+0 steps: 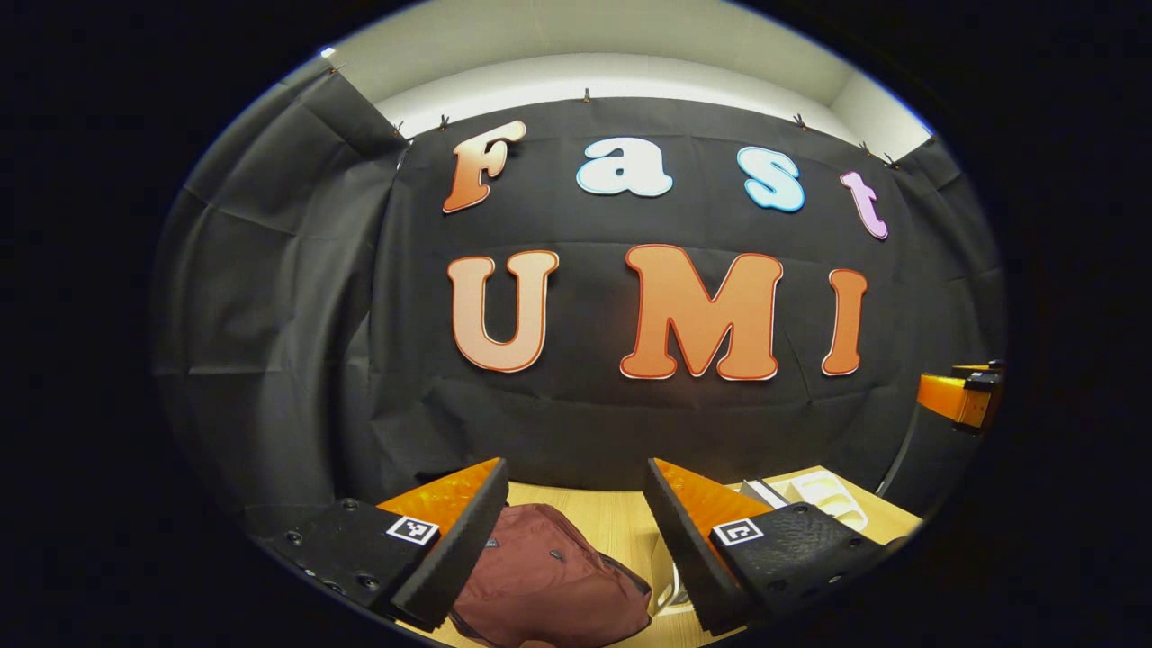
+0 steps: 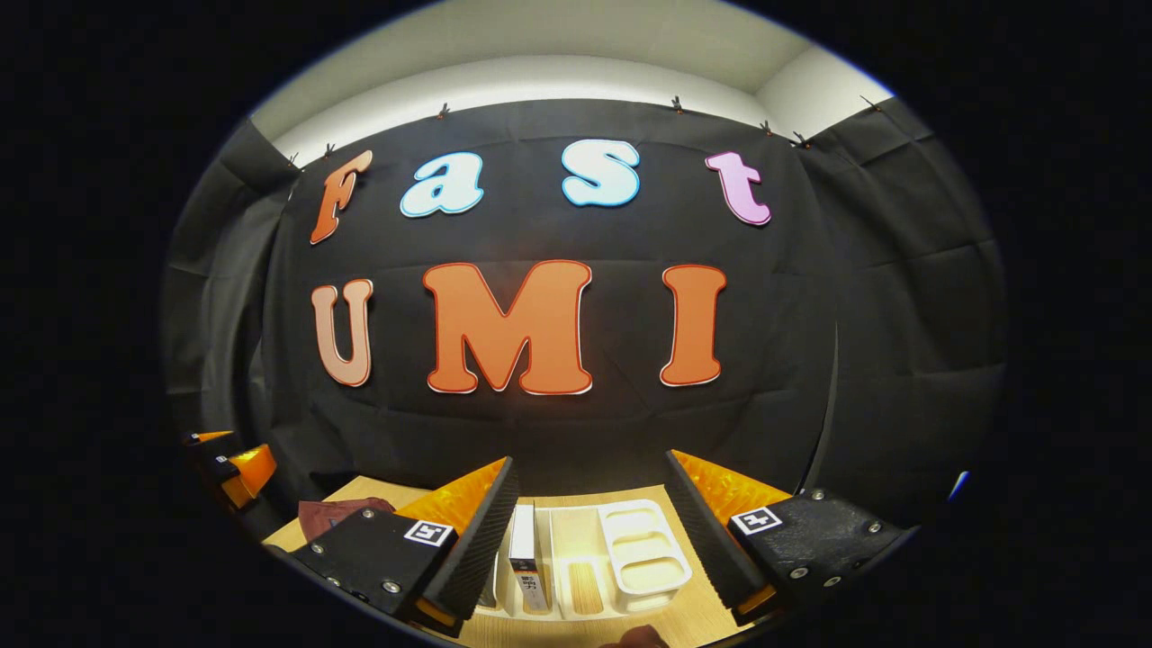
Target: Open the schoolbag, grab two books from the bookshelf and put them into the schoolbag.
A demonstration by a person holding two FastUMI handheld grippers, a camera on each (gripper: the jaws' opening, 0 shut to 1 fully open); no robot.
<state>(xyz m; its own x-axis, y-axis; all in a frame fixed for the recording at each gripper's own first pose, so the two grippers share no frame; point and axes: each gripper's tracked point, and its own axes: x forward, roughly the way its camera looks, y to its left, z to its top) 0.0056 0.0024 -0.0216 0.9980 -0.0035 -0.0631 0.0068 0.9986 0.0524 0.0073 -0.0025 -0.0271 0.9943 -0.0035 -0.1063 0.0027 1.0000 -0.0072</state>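
Schoolbag [image 1: 549,576]: maroon, soft crumpled fabric, on wooden table [image 1: 612,522], between spread left gripper [image 1: 576,540] fingers. Bookshelf [image 2: 621,549]: white plastic, ribbed; apparently one upright book [image 2: 524,558], between parted right gripper [image 2: 589,549] fingers.

Both views face the booth wall from above the table [image 1: 621,526], sharing the bookshelf [image 2: 621,549].

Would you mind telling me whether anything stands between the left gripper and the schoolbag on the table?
Nothing visible does. The left gripper hangs open above the table, and the maroon schoolbag lies directly below between its fingers. The white bookshelf sits off to the right, clear of that path.
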